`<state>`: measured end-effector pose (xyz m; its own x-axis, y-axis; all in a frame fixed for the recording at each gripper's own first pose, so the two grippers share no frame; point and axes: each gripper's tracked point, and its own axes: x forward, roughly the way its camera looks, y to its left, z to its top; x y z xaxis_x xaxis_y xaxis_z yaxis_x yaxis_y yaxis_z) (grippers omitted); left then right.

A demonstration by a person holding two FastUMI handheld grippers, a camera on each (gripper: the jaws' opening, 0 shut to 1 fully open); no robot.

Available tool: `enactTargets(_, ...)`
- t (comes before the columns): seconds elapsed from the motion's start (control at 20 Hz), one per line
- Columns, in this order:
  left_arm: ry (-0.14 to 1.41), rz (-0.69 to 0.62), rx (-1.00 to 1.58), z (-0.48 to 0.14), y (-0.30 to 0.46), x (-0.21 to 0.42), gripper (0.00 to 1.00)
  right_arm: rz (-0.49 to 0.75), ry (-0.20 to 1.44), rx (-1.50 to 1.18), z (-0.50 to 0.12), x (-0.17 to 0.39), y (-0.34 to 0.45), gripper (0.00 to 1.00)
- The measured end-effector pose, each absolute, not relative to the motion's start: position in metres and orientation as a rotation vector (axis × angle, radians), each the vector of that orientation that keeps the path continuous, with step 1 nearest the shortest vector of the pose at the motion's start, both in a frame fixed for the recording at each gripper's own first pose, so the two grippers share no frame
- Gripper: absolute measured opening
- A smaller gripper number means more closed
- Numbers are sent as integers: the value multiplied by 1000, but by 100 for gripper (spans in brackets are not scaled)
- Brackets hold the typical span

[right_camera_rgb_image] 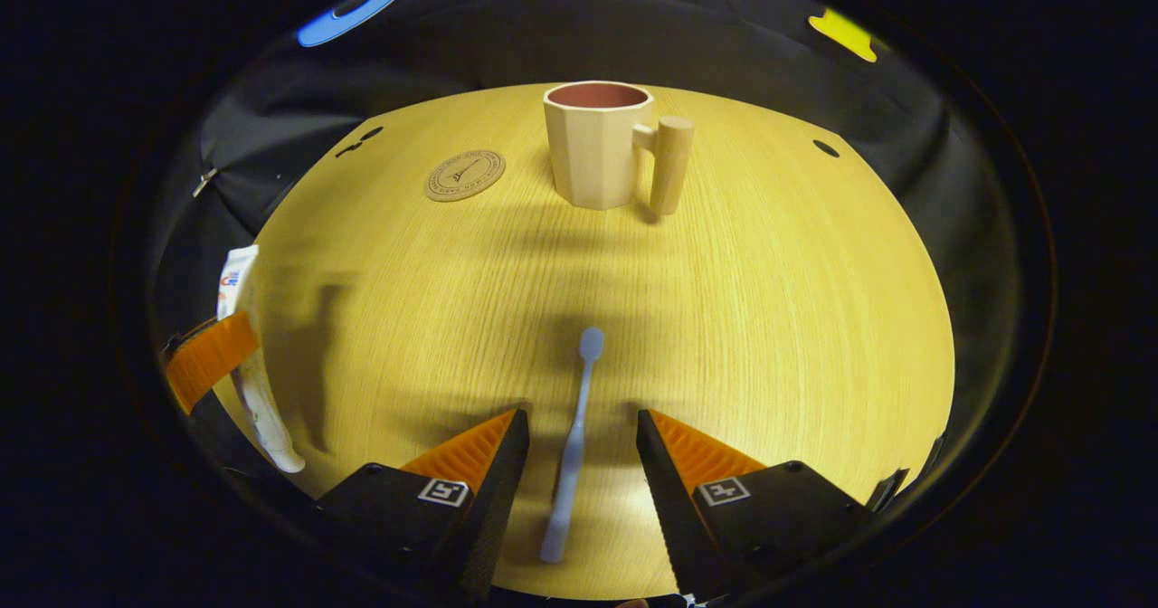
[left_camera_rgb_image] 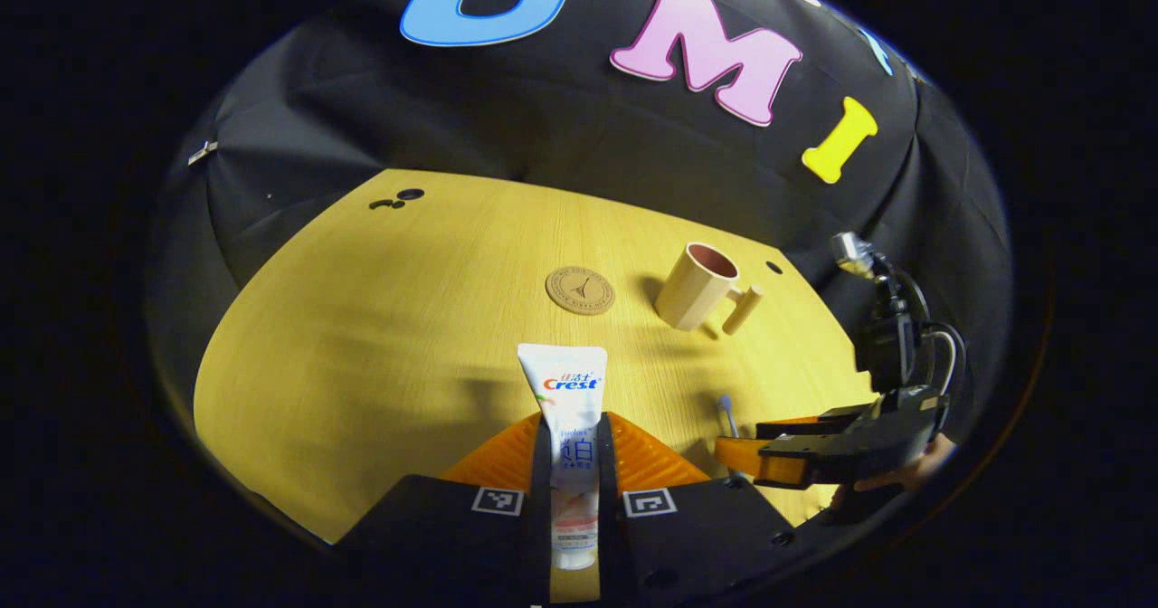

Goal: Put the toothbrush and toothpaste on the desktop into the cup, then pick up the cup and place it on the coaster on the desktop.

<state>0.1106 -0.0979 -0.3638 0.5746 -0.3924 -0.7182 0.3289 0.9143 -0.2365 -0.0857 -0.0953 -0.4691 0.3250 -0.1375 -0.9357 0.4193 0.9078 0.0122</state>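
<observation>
White toothpaste tube [left_camera_rgb_image: 573, 445] clamped in the left gripper [left_camera_rgb_image: 574, 450], pointing twelve o'clock.
Pale plastic toothbrush [right_camera_rgb_image: 572, 445] lies head toward twelve between the right gripper [right_camera_rgb_image: 575, 436]'s parted, untouching jaws.

White toothpaste [left_camera_rgb_image: 573, 427] clamped; toothbrush [right_camera_rgb_image: 573, 445] flat; cup [right_camera_rgb_image: 598, 144] upright

White plastic toothpaste tube [left_camera_rgb_image: 570, 427]: brand "Crest" in red and blue, Chinese characters below; round brown coaster [left_camera_rgb_image: 580, 289]: rim lettering too small to read
</observation>
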Motion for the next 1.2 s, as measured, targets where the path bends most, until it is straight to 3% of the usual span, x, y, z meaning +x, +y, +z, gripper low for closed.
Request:
enactTargets(0.2, 845, -437, -101, -356, -91, 109, 26, -401, 1216, 264, -475, -84, -100, 77)
enactTargets(0.25, 844, -436, -104, -356, -90, 108, 26, -412, 1223, 271, -475, -85, -101, 66)
enactTargets(0.35, 845, -436, -107, -355, -89, 108, 25, -440, 1236, 289, -476, -83, -104, 58)
enactTargets(0.4, 845, -434, -108, -354, -89, 108, 21, -452, 1247, 298, -474, -85, -106, 49)
enactTargets(0.45, 846, -433, -109, -355, -89, 108, 25, -465, 1251, 307, -475, -84, -108, 42)
enactTargets(0.55, 842, -432, -116, -352, -92, 109, 21, -473, 1264, 324, -477, -85, -109, 13)
enactTargets(0.6, 839, -433, -121, -350, -95, 110, 26, -465, 1265, 325, -476, -85, -109, 13)
enactTargets(0.65, 831, -434, -126, -348, -97, 111, 26, -453, 1268, 329, -475, -87, -107, 6)
enactTargets(0.9, 760, -477, -189, -323, -124, 123, 25, -431, 1156, 415, -470, -87, -108, 5)
enactTargets(1.2, 569, -555, -361, -266, -181, 172, 25, -337, 784, 545, -404, -75, -118, 5)
